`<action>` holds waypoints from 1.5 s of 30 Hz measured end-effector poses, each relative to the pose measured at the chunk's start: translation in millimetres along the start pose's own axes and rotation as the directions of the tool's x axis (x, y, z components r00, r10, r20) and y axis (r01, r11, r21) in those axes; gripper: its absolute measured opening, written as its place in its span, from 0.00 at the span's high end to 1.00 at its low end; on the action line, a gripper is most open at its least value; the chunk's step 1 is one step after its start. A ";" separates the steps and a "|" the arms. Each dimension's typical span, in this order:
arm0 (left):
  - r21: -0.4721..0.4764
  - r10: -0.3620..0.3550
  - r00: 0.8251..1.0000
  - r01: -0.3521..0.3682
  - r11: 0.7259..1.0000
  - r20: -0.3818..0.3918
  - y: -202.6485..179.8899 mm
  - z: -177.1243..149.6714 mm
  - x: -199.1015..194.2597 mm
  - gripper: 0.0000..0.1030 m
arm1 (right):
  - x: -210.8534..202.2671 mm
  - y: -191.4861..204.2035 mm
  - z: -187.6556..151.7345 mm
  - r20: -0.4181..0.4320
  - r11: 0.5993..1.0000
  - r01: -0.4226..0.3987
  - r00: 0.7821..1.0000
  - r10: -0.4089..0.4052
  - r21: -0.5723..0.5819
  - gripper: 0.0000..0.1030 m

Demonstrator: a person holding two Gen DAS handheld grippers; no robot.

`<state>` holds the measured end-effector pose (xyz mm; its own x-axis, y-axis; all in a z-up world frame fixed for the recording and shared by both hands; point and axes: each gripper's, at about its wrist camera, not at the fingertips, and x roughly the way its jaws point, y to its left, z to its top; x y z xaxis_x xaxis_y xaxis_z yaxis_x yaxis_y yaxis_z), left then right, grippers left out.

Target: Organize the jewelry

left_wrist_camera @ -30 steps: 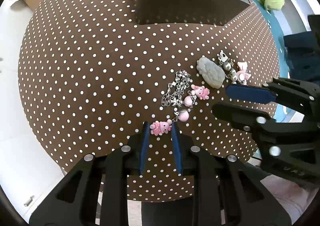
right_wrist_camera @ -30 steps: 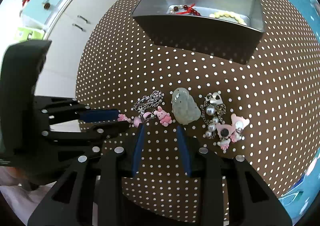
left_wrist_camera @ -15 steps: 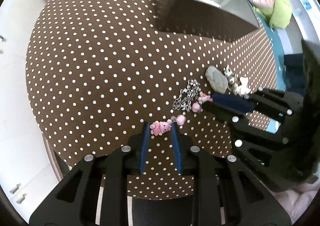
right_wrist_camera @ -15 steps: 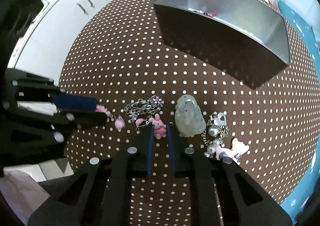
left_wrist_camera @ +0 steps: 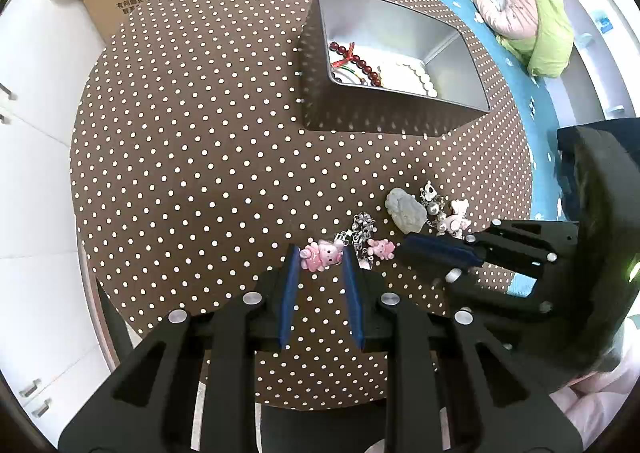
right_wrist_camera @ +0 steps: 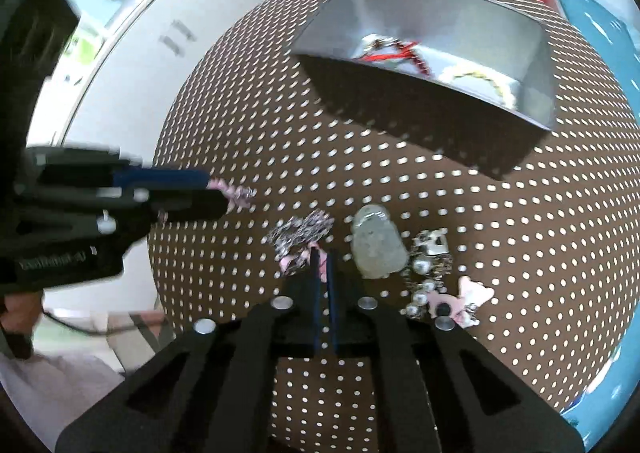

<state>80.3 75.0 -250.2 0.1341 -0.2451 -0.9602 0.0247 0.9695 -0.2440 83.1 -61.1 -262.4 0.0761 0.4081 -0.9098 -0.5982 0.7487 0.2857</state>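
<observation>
Your left gripper (left_wrist_camera: 319, 257) has its fingers (left_wrist_camera: 289, 285) closed part-way on the pink bear (left_wrist_camera: 319, 255), which sits right between the tips, raised off the bench (left_wrist_camera: 200, 173). A silver chain (left_wrist_camera: 362, 229) trails from the bear to the right, down toward the other pieces.

Your right gripper (right_wrist_camera: 323, 257) shows its fingers (right_wrist_camera: 315, 293) nearly together and just easing apart. A second pink charm (right_wrist_camera: 320, 267) is wedged in the narrow gap at the tips, though blur hides whether the pads press it. In the left view that small bear (left_wrist_camera: 382, 248) lies just left of the right fingers.

Just beyond the right tips is the heap of chain (right_wrist_camera: 300, 231). To its right lies the pale jade pendant (right_wrist_camera: 376, 247), and right again the pearl charm cluster (right_wrist_camera: 434, 273) with a pink bow.

Far across the dotted bench stands the tin (left_wrist_camera: 400, 121), open, with a dark red bead bracelet (left_wrist_camera: 356, 61) and a cream bead bracelet (left_wrist_camera: 416, 75) inside.
</observation>
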 end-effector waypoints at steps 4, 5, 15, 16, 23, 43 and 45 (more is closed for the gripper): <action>-0.017 0.002 1.000 -0.002 1.000 -0.015 -1.4 -5.1 2.1 0.79 | 13.6 20.5 -2.0 -0.001 0.989 0.092 0.996 -0.093 -0.112 0.82; -0.021 0.002 1.000 -0.002 1.000 -0.018 0.7 -6.2 2.0 0.79 | 18.5 23.2 -1.7 -0.004 0.983 0.123 0.992 -0.125 -0.138 0.82; -0.049 -0.003 1.000 0.003 0.999 -0.009 5.1 -12.3 0.8 0.79 | 16.6 3.6 9.3 0.009 1.000 0.027 1.000 -0.027 -0.017 0.87; -0.047 -0.008 1.000 0.007 0.999 -0.002 5.0 -10.4 -3.3 0.79 | 12.3 0.6 12.0 0.021 1.000 0.014 1.000 -0.014 0.008 0.87; -0.001 -0.044 0.996 0.044 0.999 0.073 -13.5 13.9 -30.6 0.79 | -32.5 -18.3 34.5 0.140 0.992 -0.052 0.990 0.035 0.117 0.87; 0.057 -0.009 0.997 0.005 0.998 0.074 -47.8 91.3 -17.4 0.77 | -82.1 -81.2 62.9 0.231 0.962 -0.024 0.972 -0.040 0.270 0.63; 0.061 -0.005 0.998 0.001 0.998 0.063 -43.7 84.0 -14.5 0.77 | -85.6 -79.5 56.0 0.230 0.966 -0.011 0.972 -0.050 0.257 0.61</action>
<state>160.5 36.9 -214.1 0.1963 -0.2484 -0.9486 0.0847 0.9681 -0.2360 168.7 -126.3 -190.4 0.2877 0.4792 -0.8292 -0.3736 0.8534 0.3636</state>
